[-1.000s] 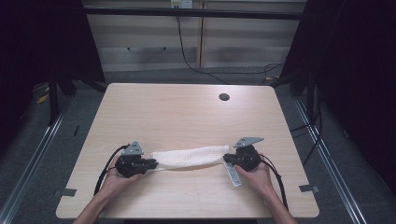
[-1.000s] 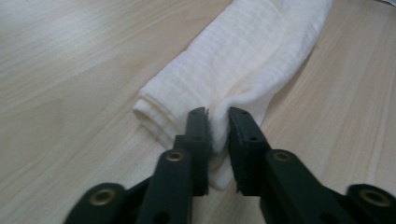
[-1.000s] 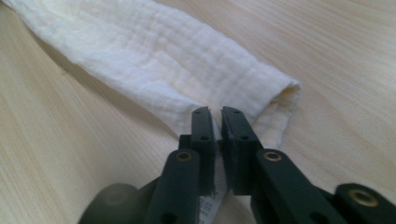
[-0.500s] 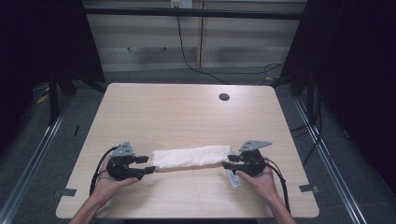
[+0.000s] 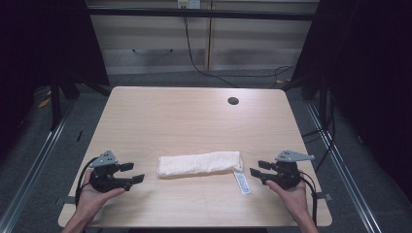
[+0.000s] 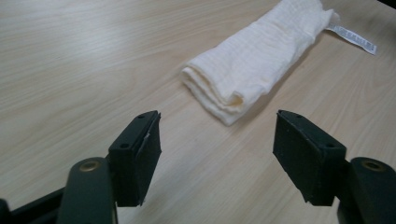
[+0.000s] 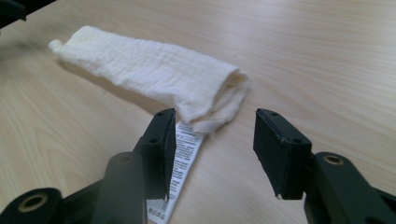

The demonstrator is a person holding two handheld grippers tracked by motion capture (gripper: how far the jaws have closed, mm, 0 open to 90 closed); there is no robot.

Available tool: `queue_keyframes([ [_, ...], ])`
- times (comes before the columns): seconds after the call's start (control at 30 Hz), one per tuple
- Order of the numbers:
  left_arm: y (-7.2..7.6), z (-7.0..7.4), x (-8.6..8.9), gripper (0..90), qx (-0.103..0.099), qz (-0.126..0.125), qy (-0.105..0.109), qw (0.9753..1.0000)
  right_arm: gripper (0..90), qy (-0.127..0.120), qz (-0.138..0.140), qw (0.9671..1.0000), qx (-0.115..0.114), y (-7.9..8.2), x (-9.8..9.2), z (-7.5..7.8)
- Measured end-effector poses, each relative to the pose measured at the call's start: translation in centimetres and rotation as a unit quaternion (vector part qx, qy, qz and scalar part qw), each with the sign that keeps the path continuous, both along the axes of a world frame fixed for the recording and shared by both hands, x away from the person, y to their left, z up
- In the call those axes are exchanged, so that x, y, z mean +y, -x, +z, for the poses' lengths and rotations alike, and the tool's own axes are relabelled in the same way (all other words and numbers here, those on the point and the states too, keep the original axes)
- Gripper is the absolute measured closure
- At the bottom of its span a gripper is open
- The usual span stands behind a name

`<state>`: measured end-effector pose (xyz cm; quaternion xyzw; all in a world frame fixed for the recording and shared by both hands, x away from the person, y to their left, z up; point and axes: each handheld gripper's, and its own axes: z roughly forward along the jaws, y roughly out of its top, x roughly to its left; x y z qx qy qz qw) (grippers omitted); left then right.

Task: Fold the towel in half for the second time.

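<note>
Both pairs of black jaws stand spread wide and hold nothing: the left gripper (image 5: 128, 173) and right gripper (image 5: 258, 168) rest in the person's hands near the table's (image 5: 194, 116) front edge, each just clear of 1 end of the folded white cloth (image 5: 199, 163) that lies between them, parallel to that edge. The cloth's care label (image 5: 242, 182) trails flat on the wood at its right end, toward the front edge. To regrip cleanly, each gripper should probably slide in low and level so 1 jaw passes under all the folded layers at its end, and the right one should catch cloth, not just the label.

Crinkled cloth towel (image 5: 199, 163) on matt wood table (image 5: 194, 116).
</note>
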<state>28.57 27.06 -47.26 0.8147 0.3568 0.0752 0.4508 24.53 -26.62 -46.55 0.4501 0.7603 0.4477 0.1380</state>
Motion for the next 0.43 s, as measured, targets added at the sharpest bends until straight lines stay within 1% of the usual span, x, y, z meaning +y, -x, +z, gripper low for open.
queue_keyframes([
  [0.07, -0.1, -0.3, 0.6, 27.2, 0.001, 0.022, 0.001, 0.9998, 48.1, -0.002, -0.015, 0.9998, -0.009, 0.4, -0.8, 0.2],
  [0.1, -0.2, -0.4, 1.0, 25.6, 0.004, 0.030, 0.007, 0.9995, 47.4, 0.000, -0.023, 0.9996, -0.013, 0.6, -1.1, 0.3],
  [0.13, -0.2, -0.5, 1.3, 24.9, 0.002, 0.036, 0.007, 0.9993, 46.7, -0.005, -0.033, 0.9993, -0.017, 0.7, -1.6, 0.3],
  [0.17, -0.2, -0.6, 1.5, 24.7, 0.002, 0.047, 0.013, 0.9988, 46.1, -0.008, -0.039, 0.9991, -0.017, 0.8, -1.9, 0.3],
  [0.23, -0.3, -0.9, 1.9, 22.3, 0.006, 0.054, 0.018, 0.9984, 44.5, -0.007, -0.058, 0.9981, -0.018, 1.0, -2.7, 0.0],
  [0.27, -0.3, -1.0, 2.0, 21.6, 0.008, 0.061, 0.015, 0.9980, 43.7, -0.004, -0.062, 0.9979, -0.019, 1.0, -3.0, -0.2],
  [0.3, -0.3, -1.1, 2.0, 19.8, 0.009, 0.064, 0.010, 0.9978, 42.4, 0.000, -0.069, 0.9975, -0.015, 0.9, -3.2, -0.4],
  [0.33, -0.4, -1.1, 2.0, 17.0, 0.010, 0.065, 0.013, 0.9978, 40.8, 0.006, -0.077, 0.9970, -0.012, 0.8, -3.4, -0.6],
  [0.37, -0.4, -1.1, 2.0, 16.3, 0.012, 0.065, 0.016, 0.9977, 40.4, 0.004, -0.084, 0.9964, -0.010, 0.7, -3.6, -0.8],
  [0.43, -0.5, -1.2, 1.7, 16.3, 0.014, 0.055, 0.014, 0.9983, 38.0, 0.003, -0.087, 0.9962, -0.009, 0.6, -3.7, -0.9],
])
